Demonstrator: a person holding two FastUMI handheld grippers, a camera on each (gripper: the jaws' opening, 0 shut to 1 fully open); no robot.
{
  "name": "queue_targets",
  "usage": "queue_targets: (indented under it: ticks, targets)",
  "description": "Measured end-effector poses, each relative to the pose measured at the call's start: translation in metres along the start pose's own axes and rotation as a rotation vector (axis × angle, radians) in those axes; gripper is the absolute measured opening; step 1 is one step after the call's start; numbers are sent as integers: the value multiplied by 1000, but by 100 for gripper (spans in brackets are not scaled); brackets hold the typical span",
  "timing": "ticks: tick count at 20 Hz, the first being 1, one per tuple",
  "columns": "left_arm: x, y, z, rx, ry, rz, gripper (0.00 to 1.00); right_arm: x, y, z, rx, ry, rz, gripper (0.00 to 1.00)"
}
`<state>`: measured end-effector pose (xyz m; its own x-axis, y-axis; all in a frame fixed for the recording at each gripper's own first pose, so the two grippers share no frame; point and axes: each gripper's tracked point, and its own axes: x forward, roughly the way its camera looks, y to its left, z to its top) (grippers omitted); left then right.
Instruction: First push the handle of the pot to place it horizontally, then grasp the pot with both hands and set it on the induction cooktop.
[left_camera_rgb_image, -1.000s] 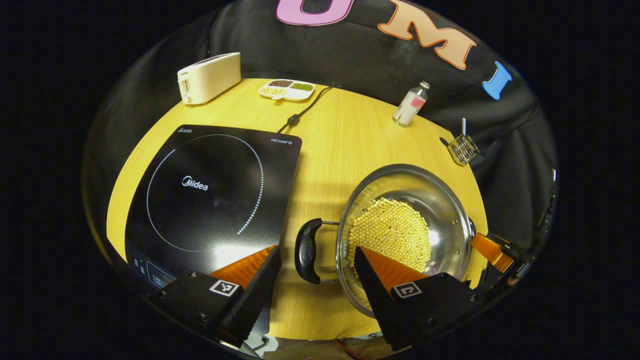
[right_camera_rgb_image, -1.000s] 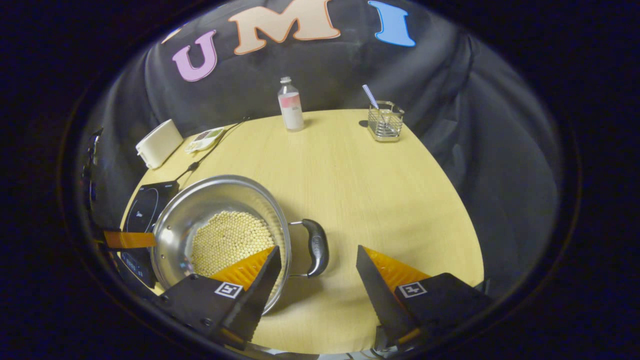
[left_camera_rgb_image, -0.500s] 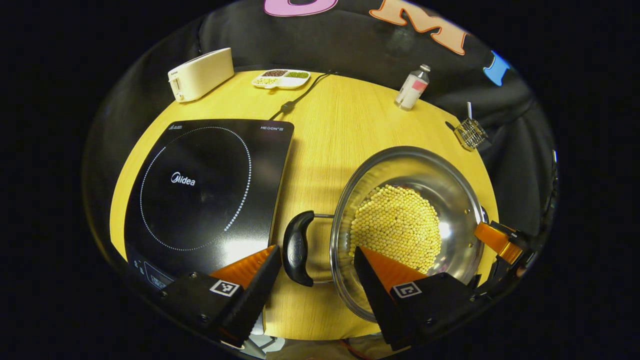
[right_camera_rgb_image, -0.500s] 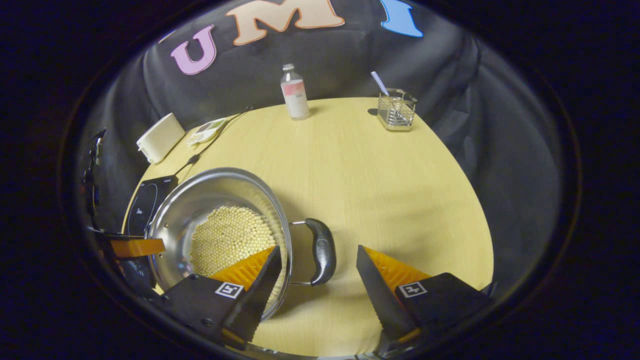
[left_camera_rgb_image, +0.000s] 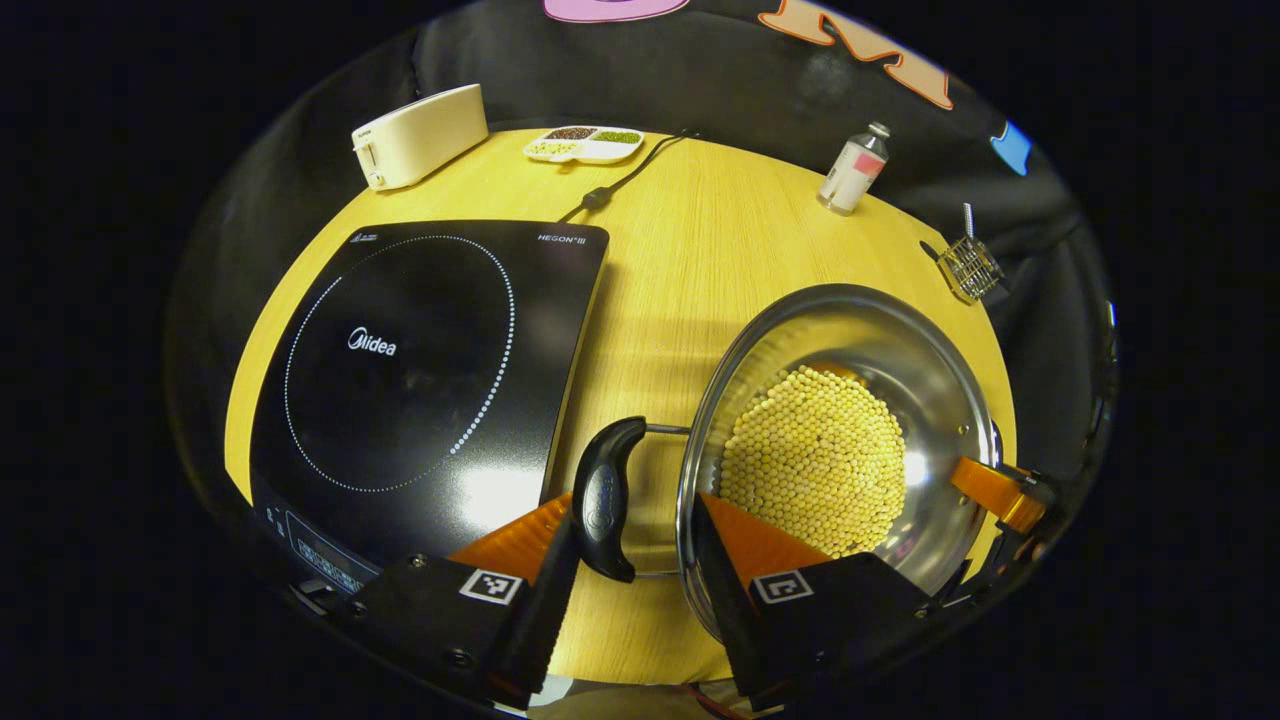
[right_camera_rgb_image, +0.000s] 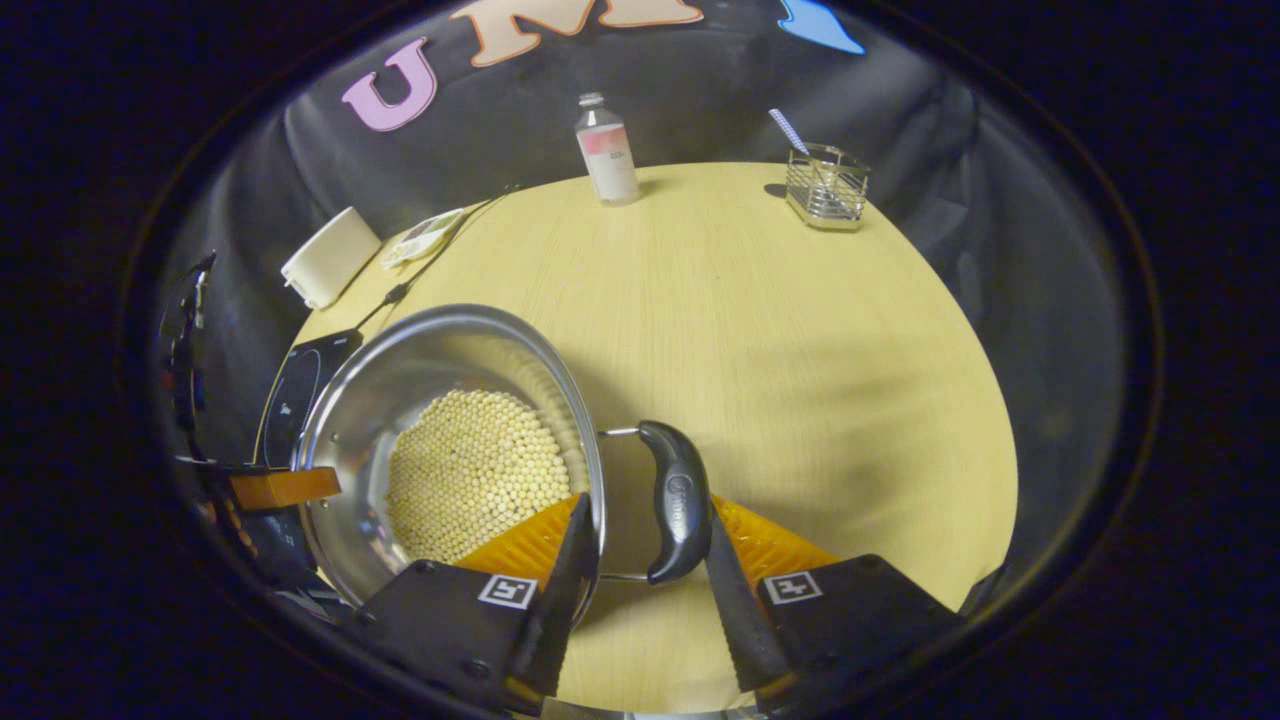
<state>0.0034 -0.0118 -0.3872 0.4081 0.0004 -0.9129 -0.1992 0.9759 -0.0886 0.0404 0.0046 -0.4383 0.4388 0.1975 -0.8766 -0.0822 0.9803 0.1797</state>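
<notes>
1. Straddling the pot's (left_camera_rgb_image: 850, 420) side handles, each gripper had narrowed its jaws without both fingers clearly pressing.
2. The left gripper (left_camera_rgb_image: 630, 560) flanked the left handle (left_camera_rgb_image: 603, 497); the right gripper (right_camera_rgb_image: 645, 560) flanked the right handle (right_camera_rgb_image: 678, 500).
3. The pot sat on the worktop (left_camera_rgb_image: 680, 260), at three o'clock of the induction cooktop (left_camera_rgb_image: 420, 370), presumably ready for a level two-handed lift.

Round wooden table (right_camera_rgb_image: 780, 330) (pale yellow), black cloth wall (right_camera_rgb_image: 480, 140)
</notes>
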Motion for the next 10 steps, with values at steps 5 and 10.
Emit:
queue_targets:
  ticks: [5,10]
  targets:
    - [-1,-1,-2,-18,-23,12,67,0,-1,1,29,15,24,60]
    - [-1,-4,-6,-52,-30,19,66,-1,-1,1,21,19,40,53]
